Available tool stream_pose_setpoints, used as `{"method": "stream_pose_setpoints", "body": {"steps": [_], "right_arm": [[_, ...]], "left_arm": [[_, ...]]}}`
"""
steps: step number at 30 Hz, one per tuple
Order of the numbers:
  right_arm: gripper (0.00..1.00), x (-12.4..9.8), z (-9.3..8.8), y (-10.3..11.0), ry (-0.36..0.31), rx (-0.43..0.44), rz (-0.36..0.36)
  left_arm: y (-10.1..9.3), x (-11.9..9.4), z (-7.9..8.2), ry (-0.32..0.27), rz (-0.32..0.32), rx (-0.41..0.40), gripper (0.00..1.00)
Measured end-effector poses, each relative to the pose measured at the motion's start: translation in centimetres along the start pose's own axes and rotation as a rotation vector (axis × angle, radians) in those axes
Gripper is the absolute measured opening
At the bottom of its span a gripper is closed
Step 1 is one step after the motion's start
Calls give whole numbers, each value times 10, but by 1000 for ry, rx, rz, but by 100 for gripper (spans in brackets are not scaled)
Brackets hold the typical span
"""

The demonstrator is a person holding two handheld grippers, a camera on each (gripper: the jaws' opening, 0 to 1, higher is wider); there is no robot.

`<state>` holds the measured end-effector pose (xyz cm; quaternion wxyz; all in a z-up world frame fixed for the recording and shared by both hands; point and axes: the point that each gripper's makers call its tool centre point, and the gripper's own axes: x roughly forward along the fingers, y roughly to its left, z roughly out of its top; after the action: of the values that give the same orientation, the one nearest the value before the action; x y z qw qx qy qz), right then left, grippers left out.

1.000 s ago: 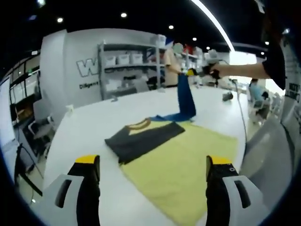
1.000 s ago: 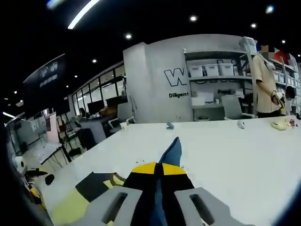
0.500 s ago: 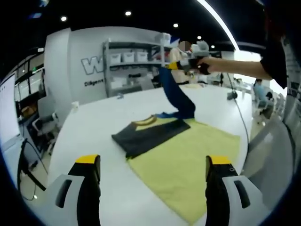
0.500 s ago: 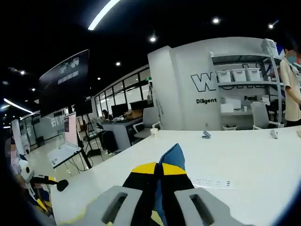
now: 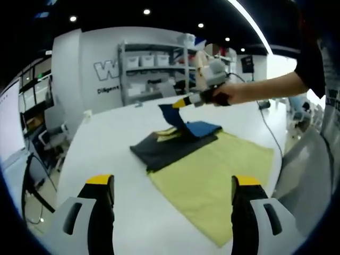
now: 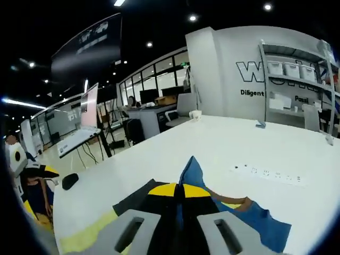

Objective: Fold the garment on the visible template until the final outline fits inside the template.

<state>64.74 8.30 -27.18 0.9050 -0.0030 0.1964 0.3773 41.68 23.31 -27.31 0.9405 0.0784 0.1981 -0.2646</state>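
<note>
The garment (image 5: 175, 143) lies on the far-left end of the yellow template (image 5: 212, 183), which is spread on the white table (image 5: 106, 159). Its dark grey body is already folded into a band, and a blue part (image 5: 199, 127) lies over the far edge. The right gripper (image 5: 180, 104) hangs above the garment, its jaws clenched on a blue flap (image 6: 192, 172) — in the right gripper view the cloth runs up between the yellow pads. The left gripper (image 5: 172, 186) waits near the viewer with its jaws spread wide and nothing between them, well apart from the cloth.

The step in hand looks like laying this blue flap across the grey body. To do it well, the flap should probably be carried fully over the band and lowered flat before letting go, so no edge spills past the template onto the table. The free left gripper could press the grey band down — this might stop the fold dragging as the flap settles.
</note>
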Motion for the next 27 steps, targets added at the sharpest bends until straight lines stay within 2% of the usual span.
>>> {"method": "stream_pose_setpoints", "body": {"steps": [1, 3, 4, 6, 9, 12, 18, 22, 27], "right_arm": [[0, 12, -14, 4, 32, 15, 9], [0, 18, -14, 15, 23, 106, 42], [0, 25, -16, 20, 24, 77, 53], [0, 26, -24, 25, 73, 34, 54], [0, 42, -37, 29, 87, 35, 69], [0, 47, -46, 37, 123, 59, 93], [0, 58, -66, 50, 177, 39, 131], [0, 64, -75, 49, 200, 22, 127], [0, 62, -75, 56, 199, 21, 143]], "left_arm": [[4, -1, -1, 4, 3, 0, 87], [6, -1, -1, 8, 9, -4, 86], [8, -2, -2, 12, 16, -5, 86], [11, -3, -2, 19, 23, -2, 86], [14, -4, -2, 18, 31, -1, 86], [18, -6, -4, 20, 47, -15, 85], [18, -7, -9, 36, 55, -23, 85], [19, -8, -7, 29, 61, -33, 85], [21, -6, -6, 28, 65, -35, 84]]}}
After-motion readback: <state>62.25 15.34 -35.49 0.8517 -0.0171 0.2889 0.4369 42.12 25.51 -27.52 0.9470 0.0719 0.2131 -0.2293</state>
